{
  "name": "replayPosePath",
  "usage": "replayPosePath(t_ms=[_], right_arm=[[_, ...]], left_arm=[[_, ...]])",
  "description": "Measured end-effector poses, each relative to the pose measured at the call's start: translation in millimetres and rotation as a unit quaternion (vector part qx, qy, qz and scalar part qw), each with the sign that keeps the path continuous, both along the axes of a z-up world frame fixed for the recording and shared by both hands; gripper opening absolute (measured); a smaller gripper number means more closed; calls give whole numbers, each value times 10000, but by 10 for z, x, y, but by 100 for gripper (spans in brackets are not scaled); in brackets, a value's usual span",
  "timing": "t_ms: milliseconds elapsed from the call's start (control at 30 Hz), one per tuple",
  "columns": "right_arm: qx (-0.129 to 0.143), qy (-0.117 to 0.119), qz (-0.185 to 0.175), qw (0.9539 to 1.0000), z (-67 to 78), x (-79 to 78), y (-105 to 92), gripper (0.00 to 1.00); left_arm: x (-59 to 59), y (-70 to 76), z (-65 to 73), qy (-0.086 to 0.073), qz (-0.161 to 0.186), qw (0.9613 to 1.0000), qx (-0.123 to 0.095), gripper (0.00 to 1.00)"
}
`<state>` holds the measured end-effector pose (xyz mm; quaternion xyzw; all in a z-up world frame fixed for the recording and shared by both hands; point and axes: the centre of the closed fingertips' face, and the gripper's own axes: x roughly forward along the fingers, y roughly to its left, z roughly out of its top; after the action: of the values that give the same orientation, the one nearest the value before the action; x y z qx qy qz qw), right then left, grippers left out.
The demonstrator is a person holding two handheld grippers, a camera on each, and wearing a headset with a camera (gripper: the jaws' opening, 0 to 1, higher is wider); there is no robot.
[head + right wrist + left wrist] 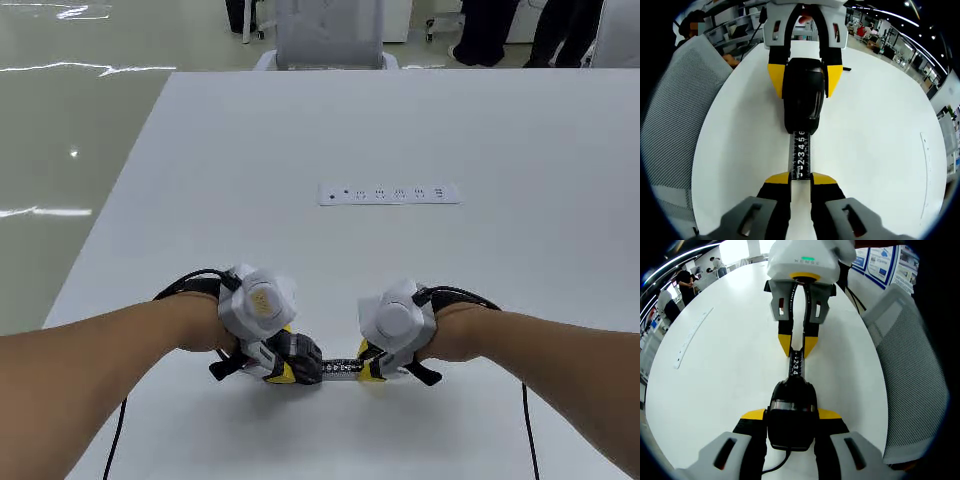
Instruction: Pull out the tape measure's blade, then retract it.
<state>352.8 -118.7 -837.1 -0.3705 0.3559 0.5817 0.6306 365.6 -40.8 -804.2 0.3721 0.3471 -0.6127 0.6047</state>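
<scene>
The black tape measure case (pixel 300 357) (pixel 791 411) (pixel 803 95) lies low over the white table (pixel 400 140), with my left gripper (pixel 272 368) (pixel 791 415) shut on its sides. A short stretch of black blade with white numbers (pixel 342 368) (pixel 795 365) (pixel 800 156) runs out of the case. My right gripper (pixel 372 366) (pixel 800 178) is shut on the blade's end, its yellow-tipped fingers (pixel 785 342) facing the left gripper. The two grippers stand close together near the table's front edge.
A white power strip (pixel 389 193) (pixel 690 337) lies flat at mid-table, beyond the grippers. Black cables (pixel 180 283) trail from both grippers. A grey mesh chair (pixel 910 365) (pixel 675 100) stands off the table's front side, another chair (pixel 328 35) at the far end, and people beyond.
</scene>
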Motion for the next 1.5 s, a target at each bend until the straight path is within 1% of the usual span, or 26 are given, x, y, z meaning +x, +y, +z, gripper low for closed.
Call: replayPosePath(t_ms=[367,767,1500], right_arm=[[-11,-12,-8,10000,1,5,-64,13],[-15,28,-104,9999,3,-5,-159,13],[-58,34,-128,9999,-5,1,-302,13]], left_arm=[[5,-1,-2,-14,19,10000,-10,32],[7,-2,-5,-25,18,10000,-2,32],[23,-1,-16,-24,40,10000,-33,32]])
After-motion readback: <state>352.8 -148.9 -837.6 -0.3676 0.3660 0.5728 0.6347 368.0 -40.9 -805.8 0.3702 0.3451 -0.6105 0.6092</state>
